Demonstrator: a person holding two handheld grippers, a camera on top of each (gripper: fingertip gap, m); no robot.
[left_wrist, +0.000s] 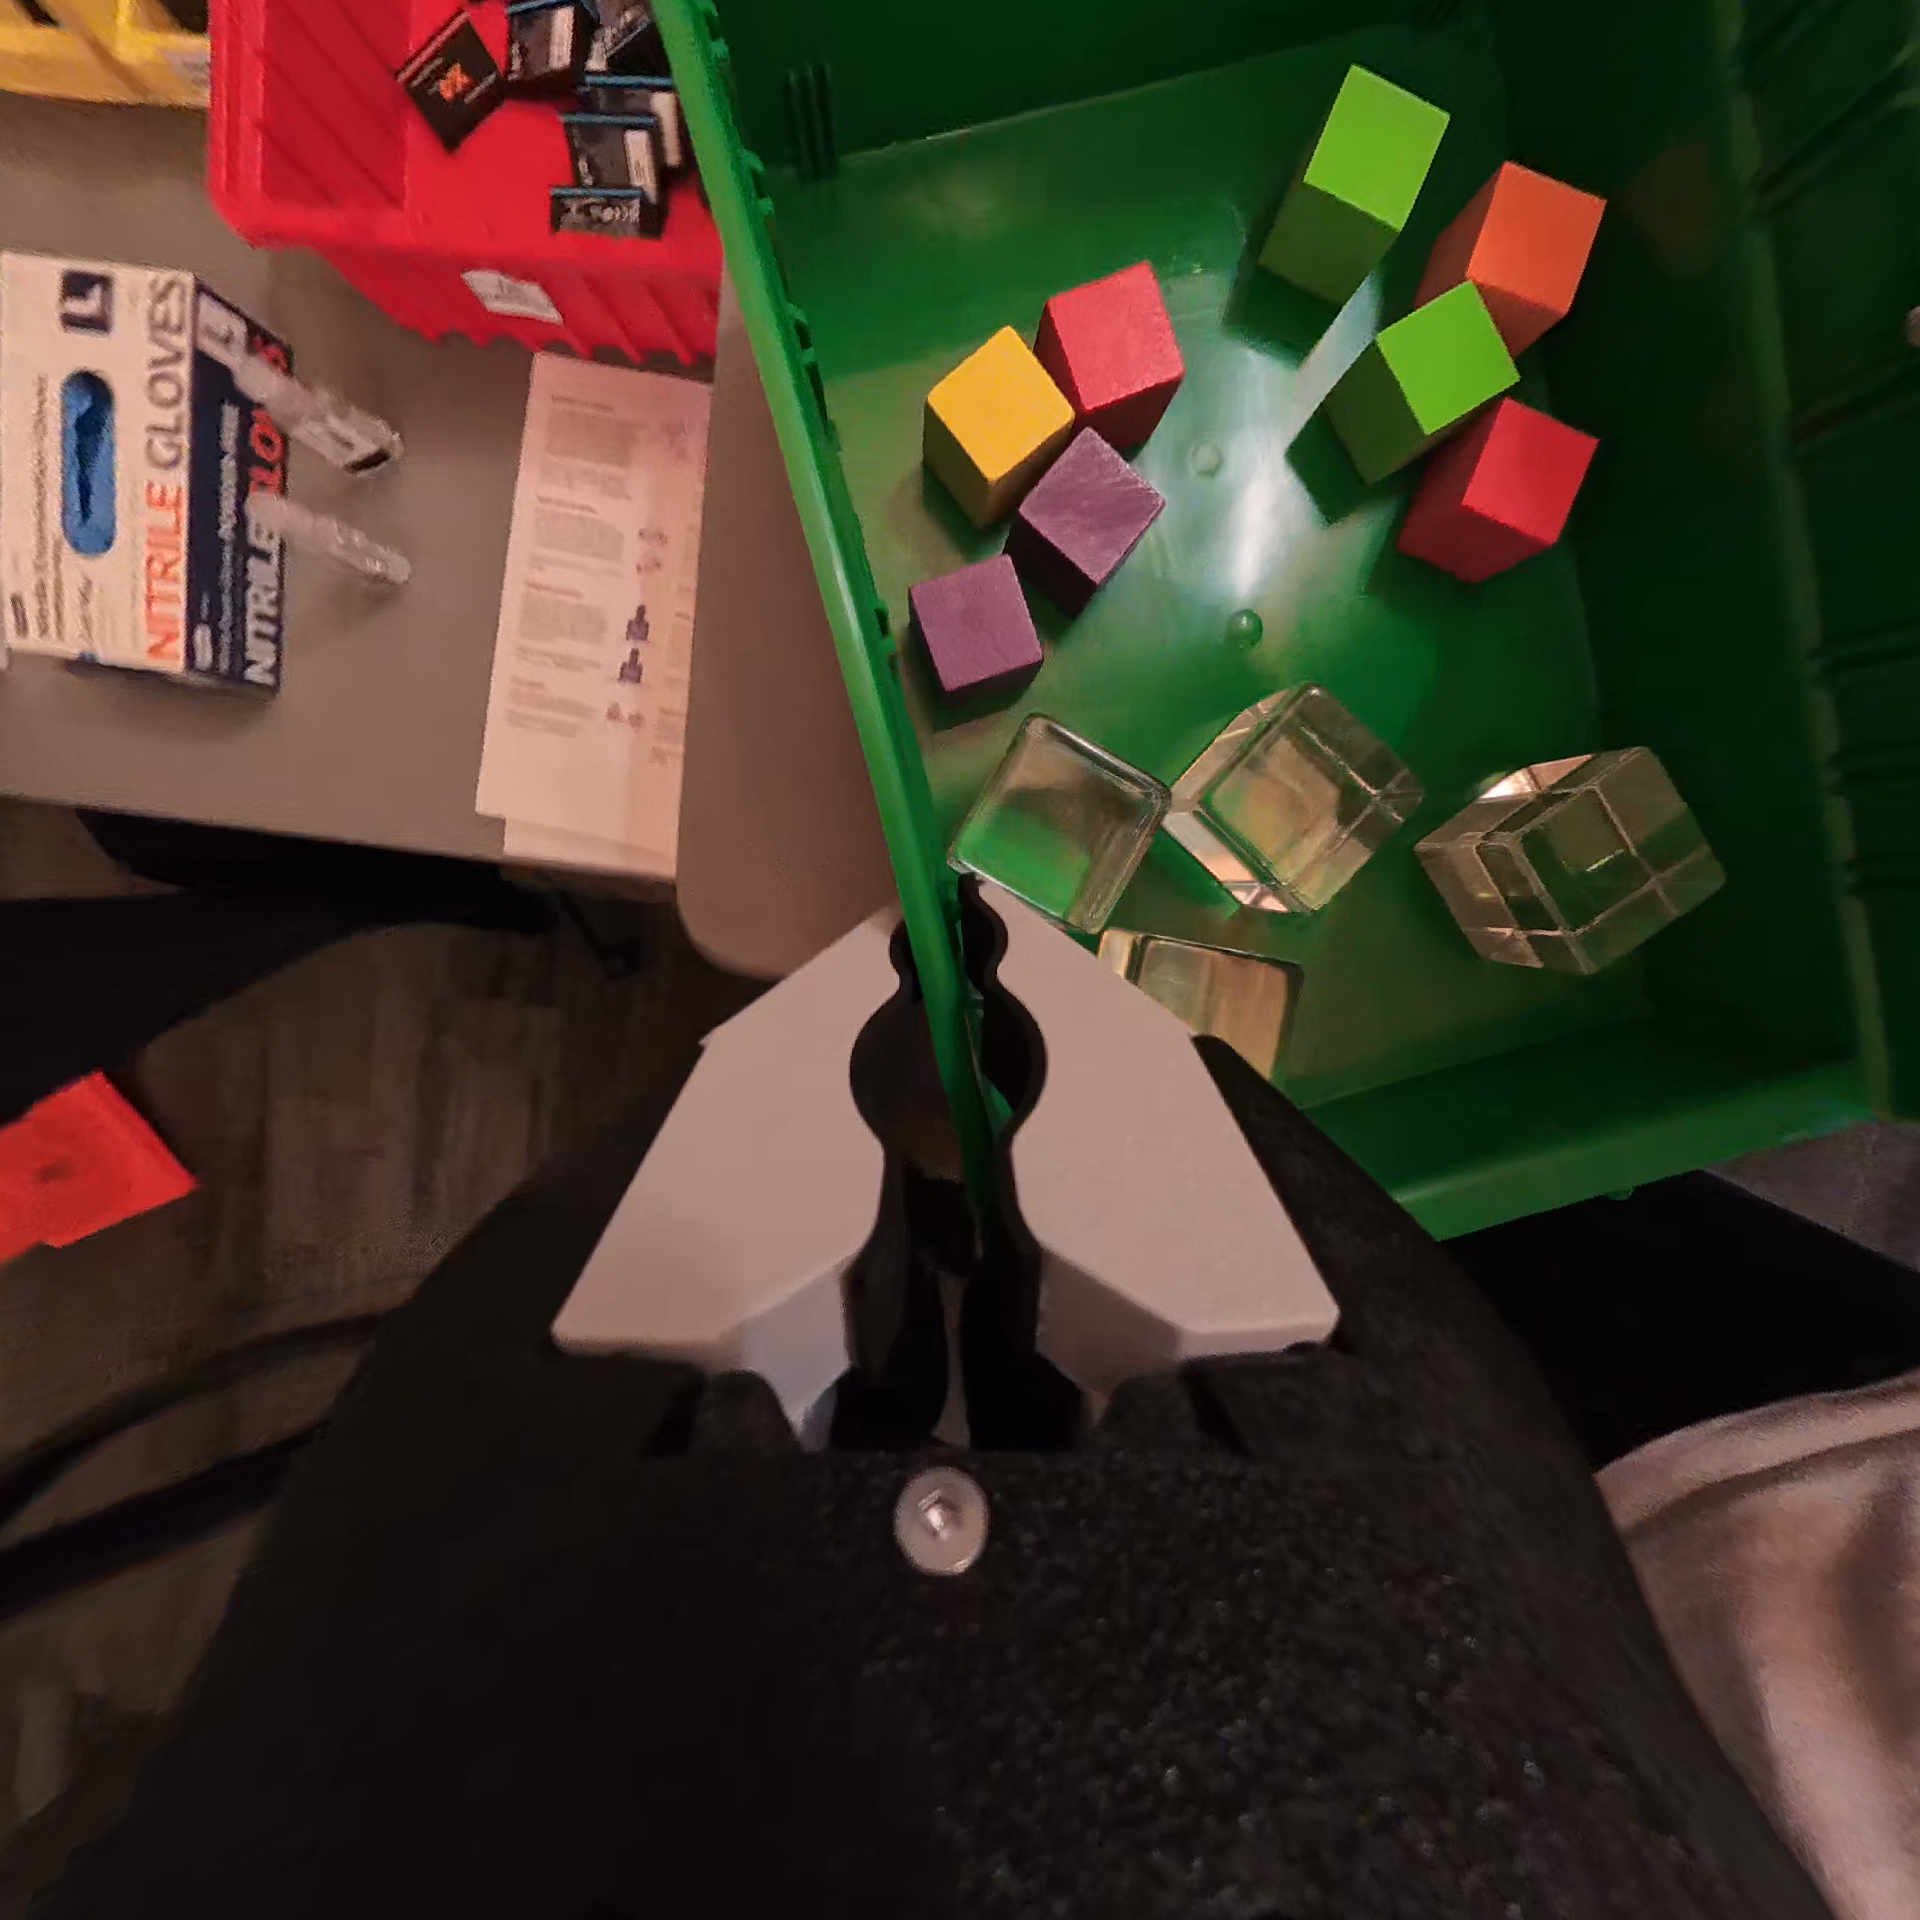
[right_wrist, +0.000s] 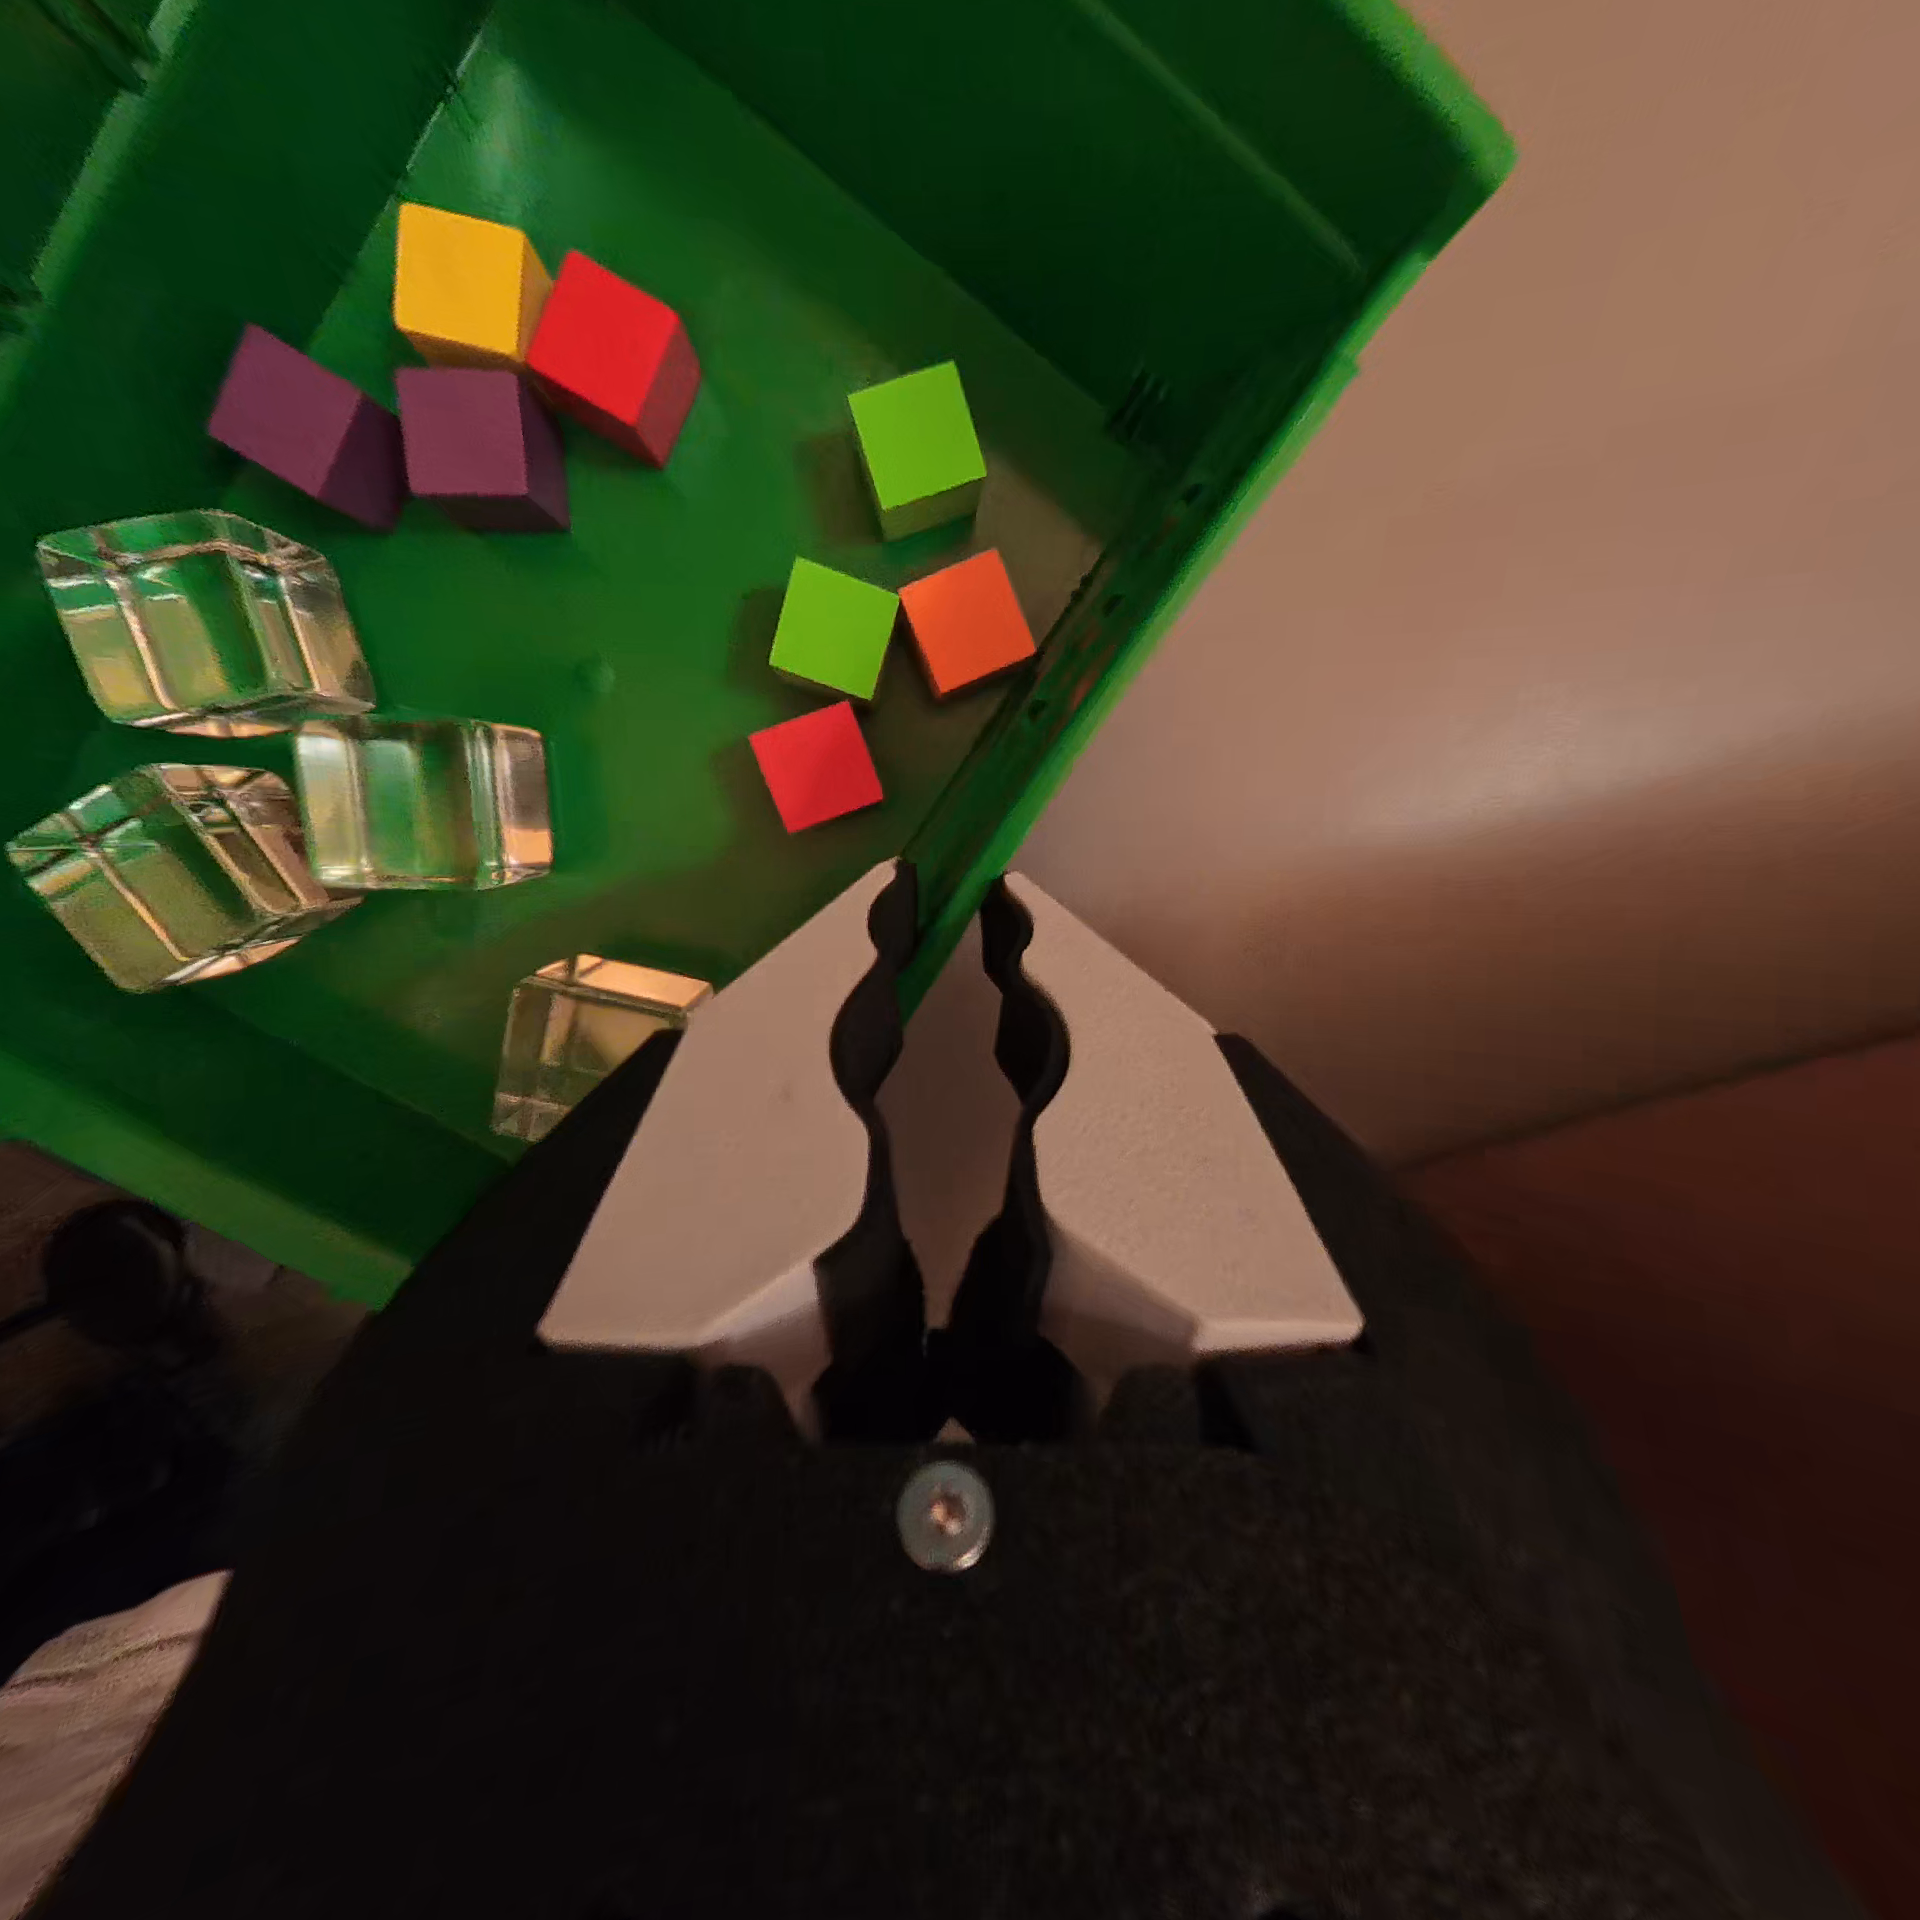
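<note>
Left gripper (left_wrist: 940, 925): clamped on green bin (left_wrist: 1558, 1122) left wall, rim running 6 to 12 o'clock.
Right gripper (right_wrist: 948, 894): clenched over the bin's right wall, rim running toward 1 o'clock.
Bin contents: clear cubes (left_wrist: 1294, 800) at 6 o'clock side; coloured cubes (right_wrist: 608, 353) beyond.
Tabletop (left_wrist: 416, 727): glove box (left_wrist: 135, 468), paper sheet (left_wrist: 597, 603) at 9 o'clock.
</note>
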